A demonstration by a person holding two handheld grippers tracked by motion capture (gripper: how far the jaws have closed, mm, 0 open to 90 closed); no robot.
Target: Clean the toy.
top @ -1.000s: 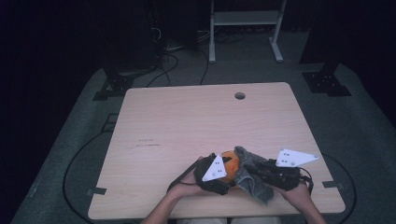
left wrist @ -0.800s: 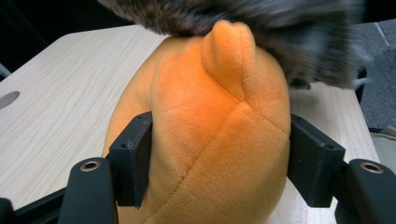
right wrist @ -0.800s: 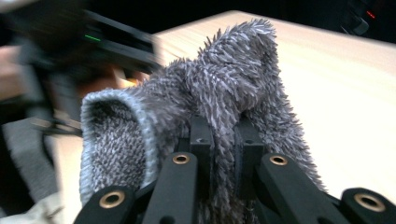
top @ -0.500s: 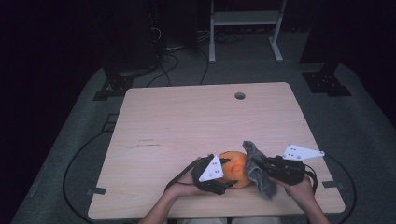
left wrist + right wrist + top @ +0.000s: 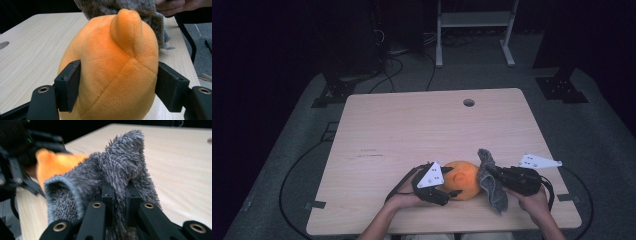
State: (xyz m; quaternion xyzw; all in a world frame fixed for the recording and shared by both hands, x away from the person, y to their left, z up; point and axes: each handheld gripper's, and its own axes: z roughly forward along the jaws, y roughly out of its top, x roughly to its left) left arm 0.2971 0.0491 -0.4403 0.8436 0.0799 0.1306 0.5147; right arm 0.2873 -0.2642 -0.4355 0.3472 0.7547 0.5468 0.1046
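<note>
While the left tongs (image 5: 451, 191) squeeze the orange plush (image 5: 463, 179), the right tongs (image 5: 492, 173) pinch a grey cloth (image 5: 490, 183) touching the plush's right side.

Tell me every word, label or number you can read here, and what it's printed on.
There is no readable text.
Grey plate on the left gripper: small dark dots, no letters.
Grey plate on the right gripper: the same.
Orange plush toy, grey fuzzy cloth and table: no print or tag.

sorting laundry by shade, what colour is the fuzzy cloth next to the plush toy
Grey; the cloth shows best in the right gripper view, fuzzy and slightly mottled.
</note>
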